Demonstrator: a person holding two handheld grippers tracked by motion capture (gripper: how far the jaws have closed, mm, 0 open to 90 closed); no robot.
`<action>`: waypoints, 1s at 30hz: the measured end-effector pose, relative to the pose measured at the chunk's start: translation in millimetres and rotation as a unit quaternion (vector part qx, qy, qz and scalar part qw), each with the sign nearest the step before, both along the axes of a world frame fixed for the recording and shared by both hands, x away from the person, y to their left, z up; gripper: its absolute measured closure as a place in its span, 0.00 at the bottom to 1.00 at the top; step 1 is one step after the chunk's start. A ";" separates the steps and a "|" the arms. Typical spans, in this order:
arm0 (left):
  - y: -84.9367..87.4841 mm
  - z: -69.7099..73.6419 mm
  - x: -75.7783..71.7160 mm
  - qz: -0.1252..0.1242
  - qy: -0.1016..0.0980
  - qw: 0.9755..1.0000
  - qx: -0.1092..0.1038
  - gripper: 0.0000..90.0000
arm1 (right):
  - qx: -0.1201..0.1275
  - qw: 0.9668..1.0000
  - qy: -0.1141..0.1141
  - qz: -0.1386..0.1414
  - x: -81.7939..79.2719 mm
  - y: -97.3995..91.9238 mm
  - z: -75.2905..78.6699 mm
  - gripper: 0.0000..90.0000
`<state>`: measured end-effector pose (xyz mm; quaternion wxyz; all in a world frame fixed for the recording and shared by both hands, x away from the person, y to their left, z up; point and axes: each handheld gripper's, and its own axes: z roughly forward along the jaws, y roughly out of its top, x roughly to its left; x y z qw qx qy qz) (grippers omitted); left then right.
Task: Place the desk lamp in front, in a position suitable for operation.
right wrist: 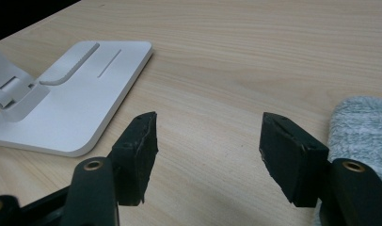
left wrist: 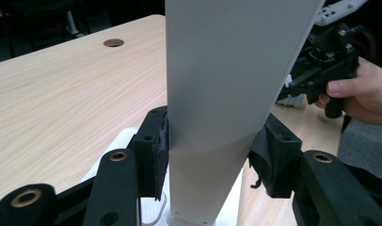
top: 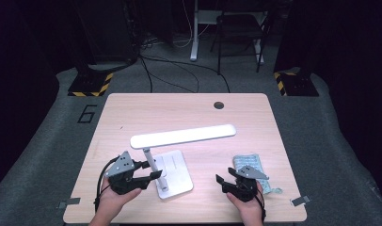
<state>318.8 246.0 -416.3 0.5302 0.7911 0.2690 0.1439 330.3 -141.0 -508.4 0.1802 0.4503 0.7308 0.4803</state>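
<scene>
High view: flat white lamp [top: 179, 136]

Lamp arm [left wrist: 226, 70] cut off at top edge, cloth [right wrist: 363, 127] at rt edge.

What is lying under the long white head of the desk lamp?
Under the lamp head are bare table, the upright stem and the rear of the flat white base. The left gripper has its jaws around the stem. The strip of table straight beneath the head is covered.
</scene>
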 end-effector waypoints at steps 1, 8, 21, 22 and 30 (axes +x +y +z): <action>0.9 0.6 0.1 -0.006 0.004 1.000 0.002 0.57 | 0.001 1.000 0.001 0.000 -0.3 -0.3 0.3 0.41; 2.5 4.2 3.7 -0.012 0.004 1.000 -0.025 0.51 | 0.001 1.000 -0.003 0.003 0.1 -0.5 0.6 0.41; 3.5 13.5 3.0 -0.010 0.016 0.999 -0.046 0.52 | -0.036 0.999 -0.023 0.024 -2.9 -2.0 10.5 0.48; 3.7 13.4 3.0 -0.010 0.016 0.999 -0.046 0.53 | -0.044 0.998 -0.027 0.025 -3.7 -2.2 12.0 0.49; 2.3 14.4 -0.9 -0.001 0.004 0.999 -0.032 0.56 | -0.096 0.994 -0.051 0.030 -8.2 -10.3 25.8 0.55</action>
